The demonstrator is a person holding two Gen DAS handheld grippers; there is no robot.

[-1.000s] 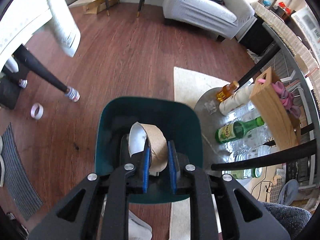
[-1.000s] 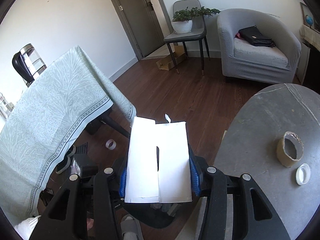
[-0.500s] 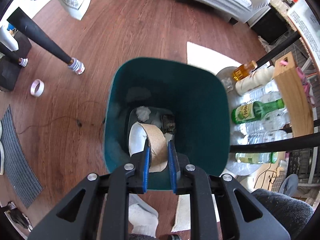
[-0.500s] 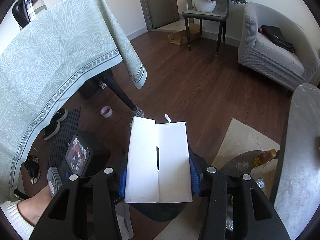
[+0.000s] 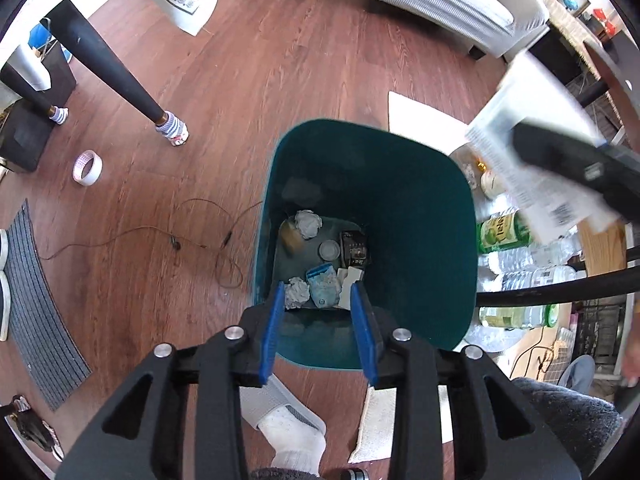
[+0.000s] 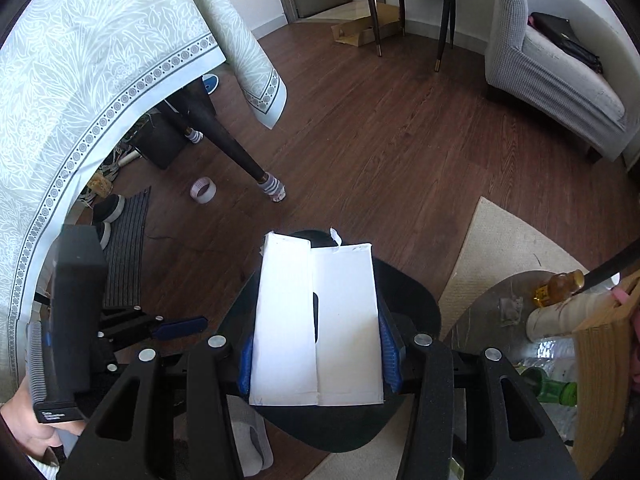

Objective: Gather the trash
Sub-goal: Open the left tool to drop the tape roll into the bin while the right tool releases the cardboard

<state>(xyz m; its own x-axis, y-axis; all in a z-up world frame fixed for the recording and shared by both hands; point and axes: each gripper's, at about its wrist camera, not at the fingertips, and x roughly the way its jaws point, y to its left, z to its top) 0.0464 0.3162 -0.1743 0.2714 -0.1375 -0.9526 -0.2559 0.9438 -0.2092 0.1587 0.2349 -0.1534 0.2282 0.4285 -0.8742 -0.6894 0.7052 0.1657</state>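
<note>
My left gripper (image 5: 318,292) hangs over the teal trash bin (image 5: 420,200), pointing down into it. Its jaws are opening and nothing is between them. At the bottom of the bin lie crumpled paper (image 5: 308,223), a lid, wrappers and a blurred brown paper cup (image 5: 290,238). My right gripper (image 6: 316,354) is shut on a flattened white carton (image 6: 316,320), held above the bin's dark rim (image 6: 416,300). In the left wrist view the carton (image 5: 532,176) shows blurred at the upper right of the bin.
A table leg in a striped sock (image 5: 172,132), a tape roll (image 5: 87,167) and a thin wire (image 5: 180,240) are on the wood floor left of the bin. Bottles (image 5: 504,232) crowd its right side. A person's socked foot (image 5: 288,428) is at the near side.
The left gripper's jaws parted and the brown paper cup dropped from them into the bin. The right gripper came down toward the bin with the white carton, which now shows in the left wrist view.
</note>
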